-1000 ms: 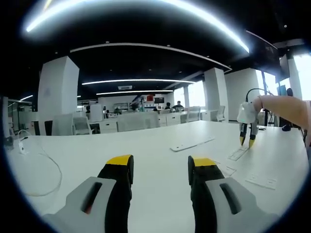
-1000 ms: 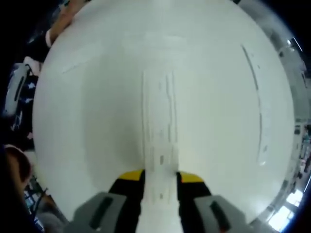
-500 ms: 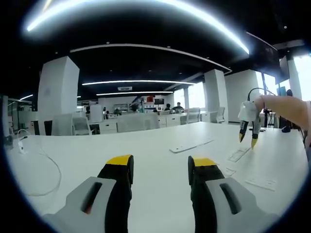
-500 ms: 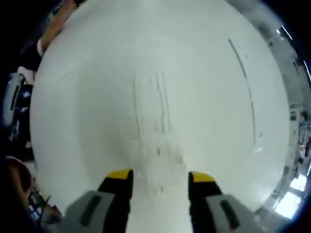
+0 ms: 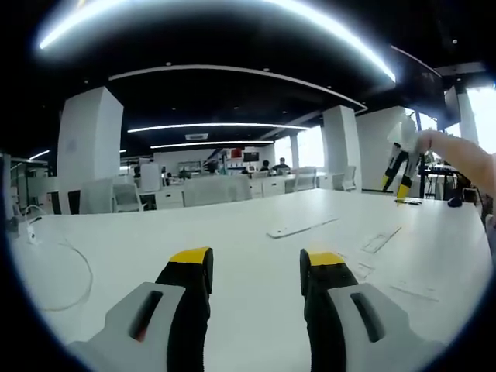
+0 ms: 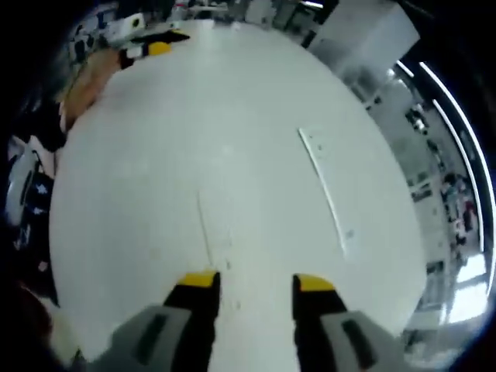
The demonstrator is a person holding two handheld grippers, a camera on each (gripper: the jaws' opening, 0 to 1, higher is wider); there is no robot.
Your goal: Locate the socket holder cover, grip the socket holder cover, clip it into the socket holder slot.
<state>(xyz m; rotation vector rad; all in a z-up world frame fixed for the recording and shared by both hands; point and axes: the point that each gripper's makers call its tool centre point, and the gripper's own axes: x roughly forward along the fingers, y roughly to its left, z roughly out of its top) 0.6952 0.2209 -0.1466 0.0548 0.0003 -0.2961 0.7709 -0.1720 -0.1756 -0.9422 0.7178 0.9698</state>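
Observation:
A flat white socket holder strip (image 6: 204, 229) lies on the white table (image 6: 139, 178) just ahead of my right gripper (image 6: 256, 288). That gripper is open, holds nothing and hangs above the strip. The left gripper view has the same strip (image 5: 381, 240) at the right, with the right gripper (image 5: 394, 186) raised well above it in a person's hand. A second, longer white strip (image 5: 302, 227) lies farther back on the table, and it runs to the right in the right gripper view (image 6: 324, 190). My left gripper (image 5: 258, 267) is open and empty, low over the table.
Small flat white pieces (image 5: 360, 271) and a white plate (image 5: 415, 291) lie near the front right. A thin white cable (image 5: 54, 267) loops at the left. Desks and chairs (image 5: 209, 192) stand beyond the table's far edge. A person's arm (image 6: 85, 85) reaches along the table's left side.
My right gripper was shut on the end of the near strip, then opened and rose away, leaving the strip flat on the table. The left gripper has barely moved.

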